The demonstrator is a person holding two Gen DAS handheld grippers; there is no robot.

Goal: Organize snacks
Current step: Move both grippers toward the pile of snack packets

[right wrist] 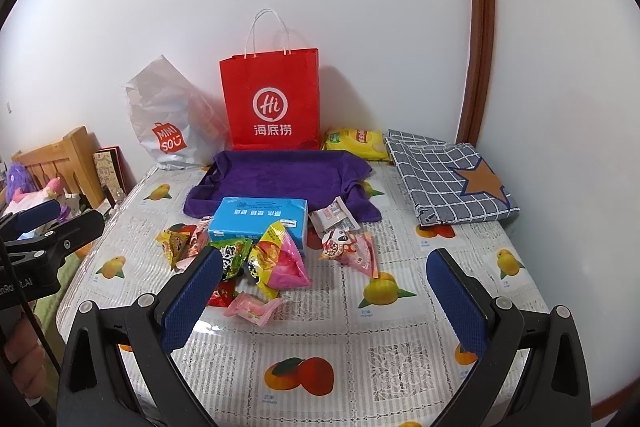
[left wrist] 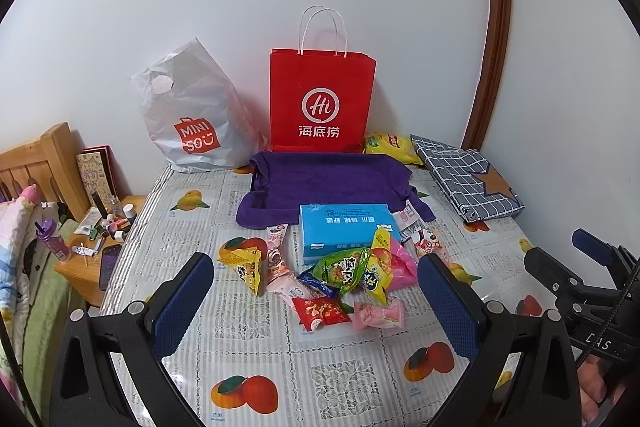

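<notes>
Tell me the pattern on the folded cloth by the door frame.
Folded grey cloth: white grid checks with an orange-brown star, clearest in the right wrist view.

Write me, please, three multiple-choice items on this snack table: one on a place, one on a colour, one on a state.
1. Where does the blue box lie?
A. Inside the white plastic bag
B. On the near edge of the purple cloth, behind the snack packets
C. On the checked cloth

2. What colour is the paper bag with handles against the wall?
A. Red
B. Green
C. Black

3. How is the left tool?
A. Shut on a packet
B. Open, holding nothing
C. Out of view

Answers: 1 B, the box overlaps the cloth's front edge; 2 A, it is red with a white logo; 3 B, its fingers stand wide apart with only table between them.
</notes>
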